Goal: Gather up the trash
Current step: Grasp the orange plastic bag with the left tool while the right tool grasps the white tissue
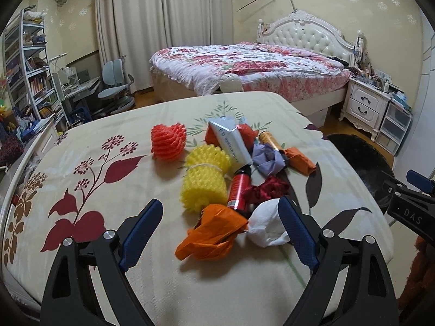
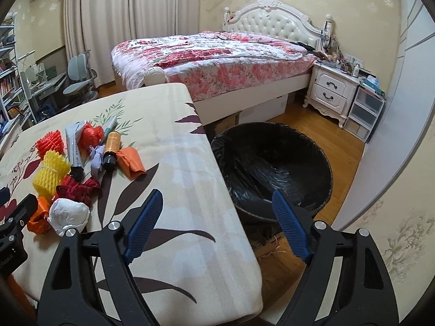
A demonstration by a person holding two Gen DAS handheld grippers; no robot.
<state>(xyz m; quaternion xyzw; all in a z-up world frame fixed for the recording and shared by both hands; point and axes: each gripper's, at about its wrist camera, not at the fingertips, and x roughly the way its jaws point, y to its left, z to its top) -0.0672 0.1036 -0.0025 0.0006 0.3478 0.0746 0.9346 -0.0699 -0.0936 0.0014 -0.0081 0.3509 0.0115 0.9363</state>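
**Bedroom table strewn with trash, bin waiting at its right edge**

Bedroom light falls on a table [image 1: 95, 141] covered in a cream cloth printed with dark red flowers and leaves. Both pairs of blue-padded fingers stand wide apart and hold nothing.

The left gripper [image 1: 220, 226] hovers low over the near end of the trash pile; between its fingers lie a crumpled orange wrapper [image 1: 212, 233] and, touching it on the right, a white paper wad [image 1: 265, 226], which sits just beside the right finger. Just beyond these are a red tube [image 1: 239, 190] and a dark red crumpled wrapper [image 1: 267, 190]. To the left stands a yellow foam net [image 1: 204, 182], tied around its middle with string. Farther off lie a white-grey tube [image 1: 233, 142], a lilac paper wad [image 1: 267, 157], an amber bottle [image 1: 269, 140], a folded orange packet [image 1: 300, 160] and, at the far left of the pile, a red-orange foam net [image 1: 168, 142].

The right gripper [image 2: 217, 224] hangs over the table's right edge, one finger above the cloth, the other above the trash bin [image 2: 274, 160]. That bin, lined with a black bag, stands on the wooden floor [image 2: 345, 146] just beside the table.

Far behind are a bed [image 2: 217, 59] with a floral quilt and a white nightstand [image 2: 331, 89].
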